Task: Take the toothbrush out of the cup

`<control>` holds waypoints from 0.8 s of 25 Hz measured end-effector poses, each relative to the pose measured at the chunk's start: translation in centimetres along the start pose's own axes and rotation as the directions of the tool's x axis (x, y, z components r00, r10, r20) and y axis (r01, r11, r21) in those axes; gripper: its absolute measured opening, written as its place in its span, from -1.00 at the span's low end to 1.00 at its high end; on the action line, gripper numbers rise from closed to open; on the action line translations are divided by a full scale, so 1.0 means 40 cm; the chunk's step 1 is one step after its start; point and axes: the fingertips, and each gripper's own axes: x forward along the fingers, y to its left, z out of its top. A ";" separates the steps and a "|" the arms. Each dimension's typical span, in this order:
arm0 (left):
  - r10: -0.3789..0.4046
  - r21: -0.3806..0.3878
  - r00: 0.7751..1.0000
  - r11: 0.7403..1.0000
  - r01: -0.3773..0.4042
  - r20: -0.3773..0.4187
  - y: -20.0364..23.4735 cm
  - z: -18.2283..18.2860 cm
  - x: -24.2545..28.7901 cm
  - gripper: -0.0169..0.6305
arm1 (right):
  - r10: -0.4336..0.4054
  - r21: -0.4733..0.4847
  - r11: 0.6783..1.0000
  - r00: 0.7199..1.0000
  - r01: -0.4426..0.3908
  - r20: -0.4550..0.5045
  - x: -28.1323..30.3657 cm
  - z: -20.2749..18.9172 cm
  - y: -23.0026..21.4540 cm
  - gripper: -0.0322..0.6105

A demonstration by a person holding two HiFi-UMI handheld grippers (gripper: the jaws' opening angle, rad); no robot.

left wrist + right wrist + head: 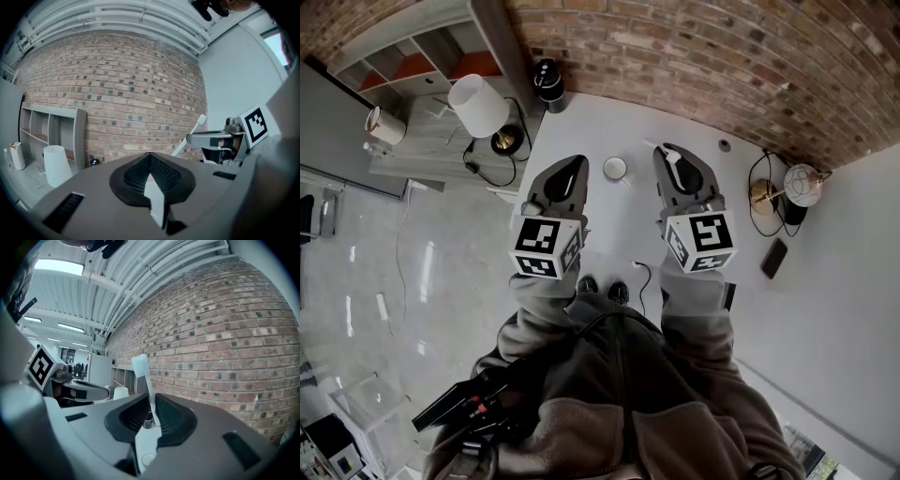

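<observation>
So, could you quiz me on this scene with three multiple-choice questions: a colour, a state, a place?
1. What colour is the small round cup? A red; B white; C black.
2. The grey left gripper's jaws are: A together, empty; B wide apart; C round the cup.
3. Where is the white plastic toothbrush? A in the cup; B in the left gripper; C in the right gripper.
Answers: B, it looks white in the head view; A, its jaws meet with nothing between; C, the right gripper view shows it clamped.
</observation>
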 end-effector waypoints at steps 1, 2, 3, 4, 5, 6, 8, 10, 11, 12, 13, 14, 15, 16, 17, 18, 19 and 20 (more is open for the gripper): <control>-0.004 0.007 1.000 1.000 0.004 0.016 -0.007 0.022 -0.002 -0.93 | -0.004 -0.003 1.000 1.000 0.004 0.016 -0.006 0.021 -0.001 -0.75; -0.009 0.016 0.999 1.000 0.008 0.031 -0.015 0.042 -0.005 -0.93 | -0.008 -0.006 1.000 1.000 0.008 0.031 -0.012 0.039 -0.001 -0.76; -0.014 0.025 0.999 1.000 0.013 0.043 -0.023 0.059 -0.008 -0.93 | -0.012 -0.009 1.000 0.999 0.012 0.043 -0.019 0.055 -0.001 -0.76; -0.021 0.033 0.998 0.999 0.020 0.051 -0.033 0.073 -0.013 -0.93 | -0.016 -0.010 1.000 0.998 0.017 0.055 -0.027 0.068 0.000 -0.75; -0.028 0.039 0.998 0.999 0.026 0.056 -0.040 0.085 -0.018 -0.93 | -0.021 -0.009 1.000 0.998 0.021 0.065 -0.035 0.079 0.001 -0.76; -0.033 0.044 0.998 0.999 0.030 0.062 -0.045 0.098 -0.024 -0.93 | -0.024 -0.009 1.000 0.997 0.024 0.075 -0.040 0.092 0.002 -0.75; -0.034 0.053 0.996 0.998 0.030 0.080 -0.043 0.127 -0.035 -0.93 | -0.024 -0.011 1.000 0.995 0.025 0.097 -0.044 0.119 0.009 -0.76; -0.033 0.062 0.994 0.998 0.027 0.106 -0.038 0.156 -0.045 -0.93 | -0.018 -0.018 1.000 0.993 0.021 0.117 -0.046 0.145 0.019 -0.75; -0.033 0.067 0.992 0.997 0.025 0.118 -0.035 0.170 -0.049 -0.93 | -0.016 -0.023 1.000 0.992 0.019 0.127 -0.047 0.157 0.023 -0.75; -0.033 0.072 0.991 0.997 0.024 0.129 -0.033 0.183 -0.051 -0.93 | -0.014 -0.028 0.999 0.991 0.018 0.135 -0.048 0.168 0.026 -0.76; -0.034 0.079 0.990 0.997 0.023 0.138 -0.032 0.195 -0.052 -0.93 | -0.013 -0.034 0.999 0.990 0.018 0.143 -0.049 0.179 0.028 -0.76; -0.035 0.085 0.989 0.996 0.023 0.146 -0.031 0.206 -0.053 -0.93 | -0.013 -0.038 0.999 0.989 0.019 0.150 -0.050 0.187 0.030 -0.76; -0.036 0.092 0.988 0.995 0.022 0.153 -0.031 0.215 -0.054 -0.93 | -0.014 -0.041 0.999 0.988 0.021 0.155 -0.050 0.195 0.030 -0.76; -0.038 0.099 0.987 0.995 0.023 0.159 -0.031 0.225 -0.054 -0.93 | -0.016 -0.043 0.999 0.987 0.023 0.161 -0.050 0.202 0.030 -0.76; -0.040 0.105 0.985 0.994 0.022 0.166 -0.030 0.234 -0.053 -0.93 | -0.017 -0.046 0.999 0.986 0.025 0.167 -0.049 0.210 0.030 -0.76; -0.041 0.112 0.984 0.993 0.022 0.173 -0.028 0.244 -0.053 -0.93 | -0.016 -0.049 0.998 0.985 0.025 0.173 -0.048 0.218 0.032 -0.76; -0.042 0.118 0.983 0.993 0.021 0.180 -0.026 0.254 -0.054 -0.93 | -0.015 -0.053 0.998 0.983 0.025 0.180 -0.046 0.226 0.034 -0.76; -0.043 0.123 0.981 0.992 0.020 0.187 -0.024 0.263 -0.055 -0.93 | -0.014 -0.056 0.998 0.982 0.025 0.187 -0.045 0.233 0.036 -0.76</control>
